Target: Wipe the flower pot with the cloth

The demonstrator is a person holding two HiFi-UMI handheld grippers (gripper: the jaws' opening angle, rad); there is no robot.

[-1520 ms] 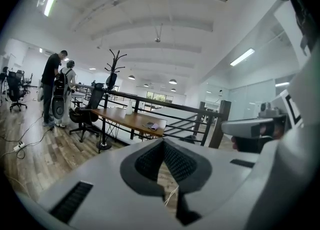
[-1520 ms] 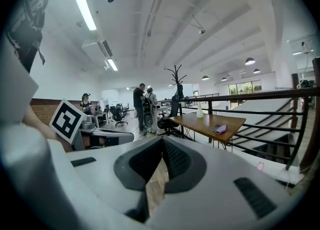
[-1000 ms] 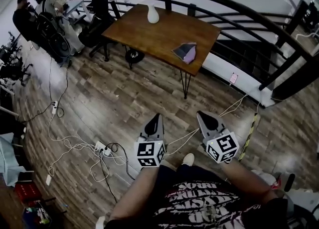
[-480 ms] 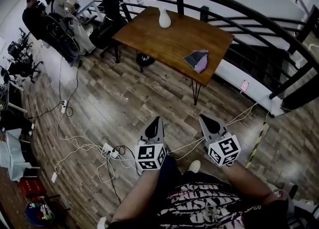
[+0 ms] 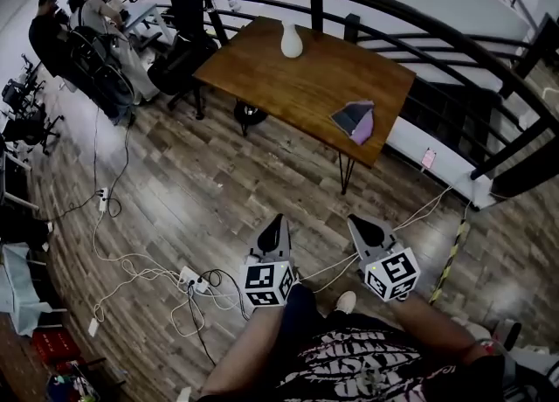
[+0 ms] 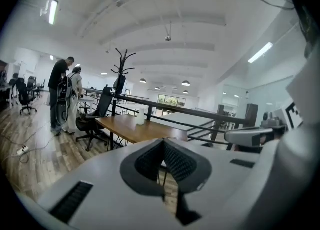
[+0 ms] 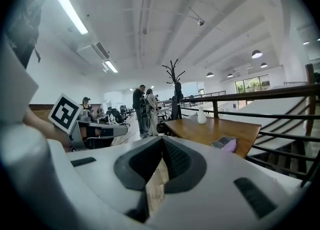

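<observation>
The white flower pot (image 5: pixel 291 40) stands at the far edge of a wooden table (image 5: pixel 288 81); it also shows as a small white pot (image 6: pixel 141 117) and pot (image 7: pixel 201 115) in the gripper views. A folded grey and pink cloth (image 5: pixel 354 121) lies near the table's right corner, and the cloth (image 7: pixel 225 144) is seen low on the right. My left gripper (image 5: pixel 276 220) and right gripper (image 5: pixel 358 222) hang side by side over the floor, well short of the table. Both are shut with nothing in them; the left gripper (image 6: pixel 163 142) and right gripper (image 7: pixel 162 142) point at the table.
A black railing (image 5: pixel 454 42) curves behind and to the right of the table. Cables and a power strip (image 5: pixel 194 282) lie on the wood floor at the left. People and office chairs (image 5: pixel 96 42) are at the far left. A coat rack (image 6: pixel 121 74) stands beyond the table.
The table, pot and cloth have drawn nearer and lower in the head view as I move toward them. Both grippers stay shut and side by side.
</observation>
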